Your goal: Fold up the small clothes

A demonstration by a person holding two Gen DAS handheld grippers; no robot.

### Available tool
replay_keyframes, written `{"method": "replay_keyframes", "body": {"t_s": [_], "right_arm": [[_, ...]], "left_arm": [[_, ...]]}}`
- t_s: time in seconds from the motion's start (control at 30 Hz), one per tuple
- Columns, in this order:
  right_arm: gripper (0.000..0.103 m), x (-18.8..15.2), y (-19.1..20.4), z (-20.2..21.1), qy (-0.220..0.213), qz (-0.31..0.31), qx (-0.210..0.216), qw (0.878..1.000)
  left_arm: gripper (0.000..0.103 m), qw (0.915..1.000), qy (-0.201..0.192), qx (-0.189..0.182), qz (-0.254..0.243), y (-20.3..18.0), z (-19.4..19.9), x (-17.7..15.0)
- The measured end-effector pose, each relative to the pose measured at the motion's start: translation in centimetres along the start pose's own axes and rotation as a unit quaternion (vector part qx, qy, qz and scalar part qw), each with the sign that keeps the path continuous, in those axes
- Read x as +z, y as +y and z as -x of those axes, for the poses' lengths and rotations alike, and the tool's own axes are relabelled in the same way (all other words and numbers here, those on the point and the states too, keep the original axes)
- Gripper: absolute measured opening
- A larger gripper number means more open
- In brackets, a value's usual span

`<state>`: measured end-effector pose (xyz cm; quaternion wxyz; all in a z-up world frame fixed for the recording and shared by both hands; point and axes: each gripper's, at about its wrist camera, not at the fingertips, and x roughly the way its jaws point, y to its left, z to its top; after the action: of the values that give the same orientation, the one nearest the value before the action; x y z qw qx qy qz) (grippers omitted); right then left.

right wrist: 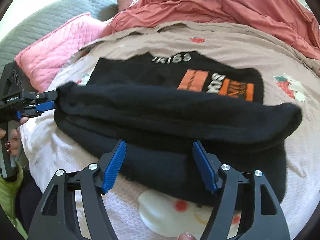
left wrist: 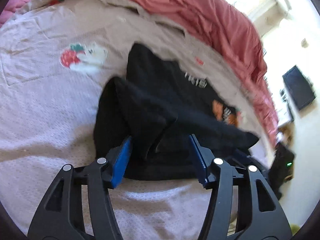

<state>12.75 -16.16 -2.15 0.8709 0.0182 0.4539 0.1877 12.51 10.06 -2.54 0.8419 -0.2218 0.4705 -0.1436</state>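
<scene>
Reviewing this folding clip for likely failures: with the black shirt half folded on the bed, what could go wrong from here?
1. The black shirt is bunched into a thick roll, and both grippers stand open, so the fold may slump or spring back.
2. The left gripper straddles loose peaks of fabric; closing could pinch several layers and drag the fold askew.
3. The right gripper sits over the near edge, close to the pale bedspread, and might grab that too.

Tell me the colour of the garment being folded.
Black garment with orange and white print; clearest in the right wrist view.
</scene>
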Motion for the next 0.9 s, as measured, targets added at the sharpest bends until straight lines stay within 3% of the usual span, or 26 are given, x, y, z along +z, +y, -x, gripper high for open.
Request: {"method": "replay_keyframes", "body": {"t_s": [0.1,0.17,0.2,0.23,0.33,0.47,0.63,0.77,0.87,0.9], "right_arm": [[0.069,-0.3,0.7,0.2,0.0,-0.004,0.009,1.0],[0.07,-0.4,1.0,0.4,0.002,-0.002,0.012,1.0],[0.07,-0.5,1.2,0.3,0.007,0.001,0.009,1.0],[0.07,-0.6,1.3,0.2,0.011,0.004,0.008,1.0],[0.07,-0.4,1.4,-0.5,0.018,0.014,0.005,1.0],[0.07,0.8,1.6,-1.0,0.01,0.026,0.0,1.0],[0.07,3.8,1.1,-1.2,-0.026,0.061,-0.051,0.996],[0.07,6.7,-1.7,-1.2,-0.053,0.043,-0.094,0.993],[0.07,7.8,-3.9,-0.8,-0.061,0.02,-0.111,0.992],[0.07,7.9,-4.8,-0.3,-0.067,0.013,-0.113,0.991]], "left_arm": [[0.048,0.9998,0.008,0.017,-0.011,-0.8,-1.9,0.1],[0.032,0.9984,0.005,0.052,-0.021,-1.4,-3.0,0.5],[0.012,0.9977,0.0,0.066,-0.02,-1.6,-3.2,0.7],[0.005,0.9977,-0.006,0.066,-0.014,-1.5,-3.3,1.2],[0.004,0.999,-0.011,0.04,0.016,-1.2,-3.1,2.7],[0.003,0.999,-0.03,0.027,0.018,-2.0,-2.4,5.2],[0.003,0.9985,-0.046,0.015,0.024,-2.7,-1.8,8.5],[0.005,0.9986,-0.04,0.011,0.032,-2.7,-2.8,10.3],[0.019,0.9988,-0.042,0.007,0.024,-2.5,-3.5,10.7],[0.029,0.9988,-0.045,0.0,0.018,-2.3,-3.3,10.7]]}}
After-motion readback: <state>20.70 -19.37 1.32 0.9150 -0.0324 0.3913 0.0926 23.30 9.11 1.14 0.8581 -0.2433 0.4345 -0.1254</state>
